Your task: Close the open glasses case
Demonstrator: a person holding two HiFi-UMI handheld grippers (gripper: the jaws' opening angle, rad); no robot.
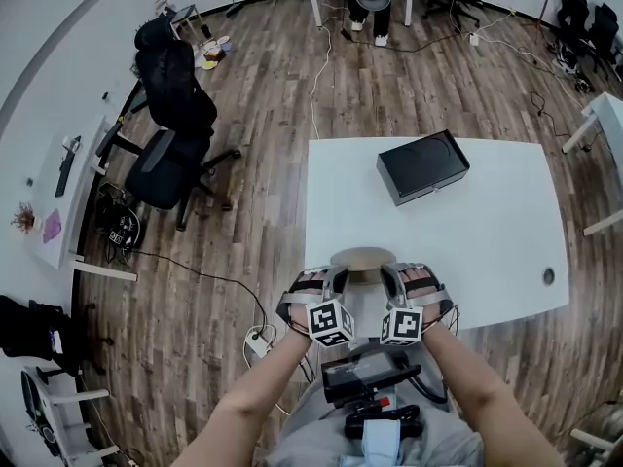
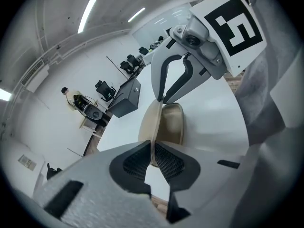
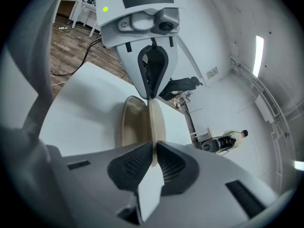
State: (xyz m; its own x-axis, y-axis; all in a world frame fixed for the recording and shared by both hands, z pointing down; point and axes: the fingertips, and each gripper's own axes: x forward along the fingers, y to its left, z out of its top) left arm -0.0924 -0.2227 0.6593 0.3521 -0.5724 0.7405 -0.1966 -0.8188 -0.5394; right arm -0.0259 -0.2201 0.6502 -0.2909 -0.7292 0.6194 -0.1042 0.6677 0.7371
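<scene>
Left gripper view shows my left gripper [image 2: 153, 152] with its jaws squeezed almost together on the thin raised lid [image 2: 148, 125] of the beige oval glasses case [image 2: 173, 122]. My right gripper [image 3: 153, 152] pinches that same lid from the opposite end. The case sits open at the white counter's [image 1: 487, 232] near edge, and a black rectangular box [image 1: 423, 166] lies well beyond it.
</scene>
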